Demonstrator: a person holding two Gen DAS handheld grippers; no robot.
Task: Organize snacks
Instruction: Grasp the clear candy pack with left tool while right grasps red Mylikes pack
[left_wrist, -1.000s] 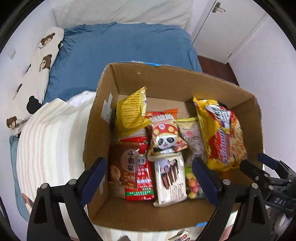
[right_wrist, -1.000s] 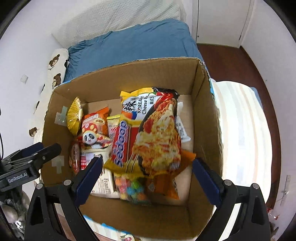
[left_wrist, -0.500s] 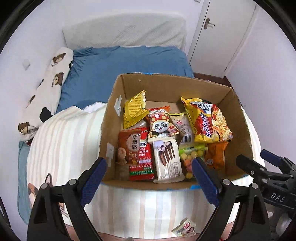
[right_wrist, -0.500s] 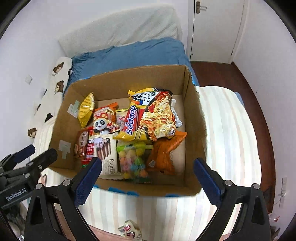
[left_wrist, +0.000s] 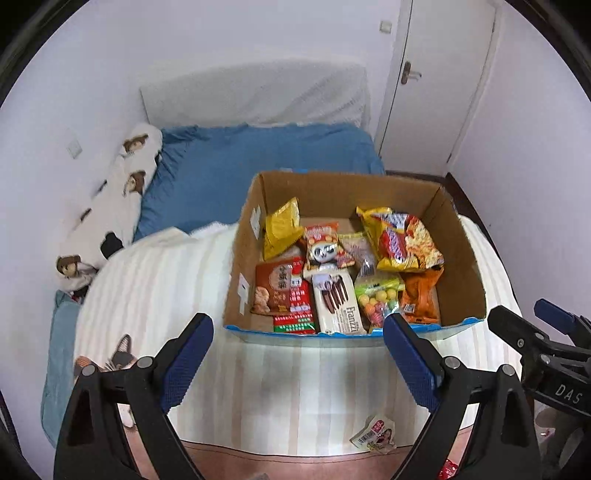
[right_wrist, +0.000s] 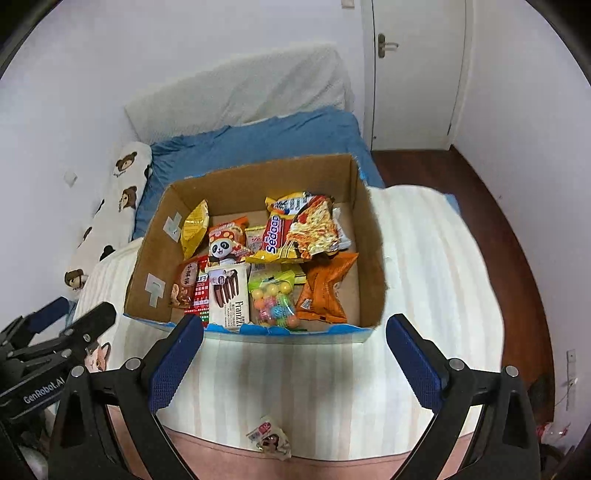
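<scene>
Bedroom, striped bed: box packed with snacks; one stray packet at near bed edge. Both tools, left tool and right tool, spread, empty, probably lined up for it.

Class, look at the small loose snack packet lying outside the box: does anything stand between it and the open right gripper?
Nothing visible does. The small snack packet lies alone on the striped blanket, nearer than the cardboard box, below the open right gripper.
</scene>
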